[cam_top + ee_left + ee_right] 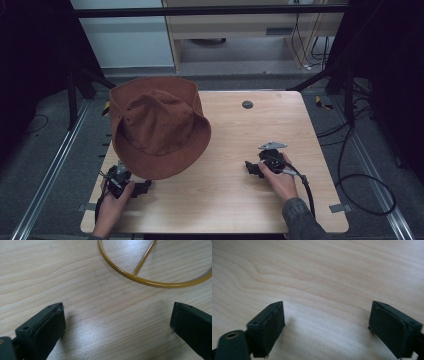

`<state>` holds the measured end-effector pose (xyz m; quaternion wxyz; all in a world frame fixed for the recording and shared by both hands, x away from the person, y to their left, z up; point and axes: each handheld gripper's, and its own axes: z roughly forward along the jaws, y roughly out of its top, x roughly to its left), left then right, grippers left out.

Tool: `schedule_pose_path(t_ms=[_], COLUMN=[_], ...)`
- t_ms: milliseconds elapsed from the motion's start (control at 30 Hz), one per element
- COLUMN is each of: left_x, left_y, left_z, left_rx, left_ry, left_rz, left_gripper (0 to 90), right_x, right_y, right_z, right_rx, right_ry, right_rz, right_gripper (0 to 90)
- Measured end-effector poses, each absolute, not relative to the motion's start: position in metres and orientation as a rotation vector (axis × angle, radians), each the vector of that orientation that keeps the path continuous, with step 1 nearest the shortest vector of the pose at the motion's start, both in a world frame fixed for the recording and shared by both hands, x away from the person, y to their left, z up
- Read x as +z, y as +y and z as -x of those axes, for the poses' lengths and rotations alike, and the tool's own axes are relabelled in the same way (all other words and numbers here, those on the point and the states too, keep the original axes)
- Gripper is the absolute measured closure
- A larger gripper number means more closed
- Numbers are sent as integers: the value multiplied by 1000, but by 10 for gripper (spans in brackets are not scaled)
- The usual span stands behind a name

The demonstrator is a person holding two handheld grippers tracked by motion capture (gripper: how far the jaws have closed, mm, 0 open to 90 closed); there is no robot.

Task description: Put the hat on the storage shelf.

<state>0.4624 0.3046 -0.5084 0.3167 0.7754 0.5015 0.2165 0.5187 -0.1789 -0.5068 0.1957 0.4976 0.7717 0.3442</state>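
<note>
A rust-brown brimmed hat (157, 127) sits over the left half of the wooden table (235, 205), its brim reaching past the table's left edge. My left gripper (144, 187) rests low on the table just below the hat's front brim, held by a hand, jaws wide apart and empty. In the left gripper view the left gripper (117, 315) faces a thin yellow wire ring with a spoke (150, 283) lying on the wood just ahead. My right gripper (252, 168) sits right of centre, open; in its own view the right gripper (327, 315) has bare wood between its jaws.
A small dark round cap (247, 104) is set into the table near its far edge. Black cables (367, 185) loop on the floor to the right. Metal rails (50, 165) run beside the table. A cabinet (240, 30) stands behind.
</note>
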Motion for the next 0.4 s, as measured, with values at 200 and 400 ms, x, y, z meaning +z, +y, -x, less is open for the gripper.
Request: schedule_pose_path(t_ms=[200, 400], left_x=[-508, -508], left_y=[305, 305], left_z=[-462, -462], left_rx=[570, 570], left_ry=[1320, 1320], left_rz=[-2042, -2042], left_gripper=[0, 0], right_x=[-511, -511], right_y=[-173, -171], right_z=[-519, -521], right_rx=[930, 918], right_ry=[2112, 2104], right_rz=[-1385, -1398], right_gripper=[91, 64])
